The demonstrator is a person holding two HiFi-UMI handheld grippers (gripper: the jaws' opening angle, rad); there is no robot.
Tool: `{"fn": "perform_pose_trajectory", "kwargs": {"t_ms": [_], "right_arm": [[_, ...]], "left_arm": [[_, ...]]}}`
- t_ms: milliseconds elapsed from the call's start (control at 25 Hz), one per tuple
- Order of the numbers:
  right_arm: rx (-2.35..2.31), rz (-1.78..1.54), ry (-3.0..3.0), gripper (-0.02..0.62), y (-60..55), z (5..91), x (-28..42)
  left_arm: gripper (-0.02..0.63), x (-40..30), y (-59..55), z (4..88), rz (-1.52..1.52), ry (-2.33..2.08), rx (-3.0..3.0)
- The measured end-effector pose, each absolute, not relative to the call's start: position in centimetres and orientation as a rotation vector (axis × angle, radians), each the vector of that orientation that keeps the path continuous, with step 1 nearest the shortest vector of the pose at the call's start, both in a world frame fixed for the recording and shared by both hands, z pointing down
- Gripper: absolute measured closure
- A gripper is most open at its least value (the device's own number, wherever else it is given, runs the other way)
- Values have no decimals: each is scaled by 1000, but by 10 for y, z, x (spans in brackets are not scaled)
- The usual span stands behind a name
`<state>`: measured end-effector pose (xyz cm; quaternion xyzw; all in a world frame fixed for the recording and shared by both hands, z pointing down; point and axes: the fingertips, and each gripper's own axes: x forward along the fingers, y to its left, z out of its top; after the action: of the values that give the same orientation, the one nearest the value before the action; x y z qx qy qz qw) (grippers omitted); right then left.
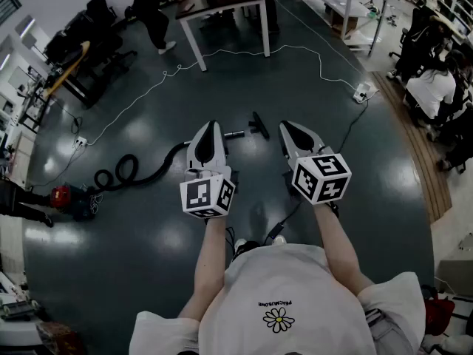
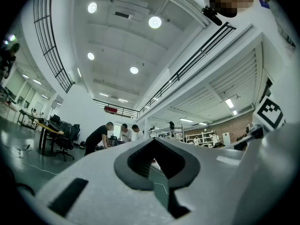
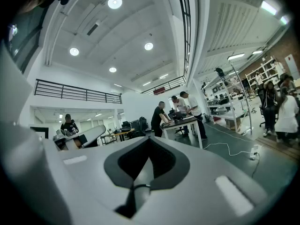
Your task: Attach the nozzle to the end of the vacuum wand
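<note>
While left gripper [image 1: 211, 126] and right gripper [image 1: 285, 128] hover, nozzle [image 1: 259, 124] between, hose [image 1: 140, 170] left.

The person holds both bare forearms out ahead of the chest, roughly parallel and slightly apart, angled downward. The left forearm [image 1: 213, 261] ends at the left gripper [image 1: 211, 126], whose marker cube [image 1: 208, 195] sits behind the fingers [image 1: 199, 150]. The right forearm [image 1: 337, 248] carries the right gripper [image 1: 287, 127] a little further from the body, its marker cube [image 1: 321, 177] likewise behind its fingers. Both grippers point forward and away from the body, side by side without touching. In each gripper view the white fingers lie pressed together, leaving only a thin seam, with nothing held between them.
</note>
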<state>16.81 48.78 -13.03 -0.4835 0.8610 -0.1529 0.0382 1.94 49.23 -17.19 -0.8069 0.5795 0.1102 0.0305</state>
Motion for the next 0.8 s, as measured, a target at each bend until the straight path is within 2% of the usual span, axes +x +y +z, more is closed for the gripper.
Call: {"fn": "perform_pose_trajectory", "kwargs": {"t_ms": [480, 800], "right_arm": [[-1449, -467, 2651, 589, 486, -126, 174], [-1391, -539, 2675, 589, 472, -104, 164]], "left_arm": [[606, 30, 491, -169, 294, 1764, -2491], [606, 4, 477, -159, 239, 1818, -2468]]}}
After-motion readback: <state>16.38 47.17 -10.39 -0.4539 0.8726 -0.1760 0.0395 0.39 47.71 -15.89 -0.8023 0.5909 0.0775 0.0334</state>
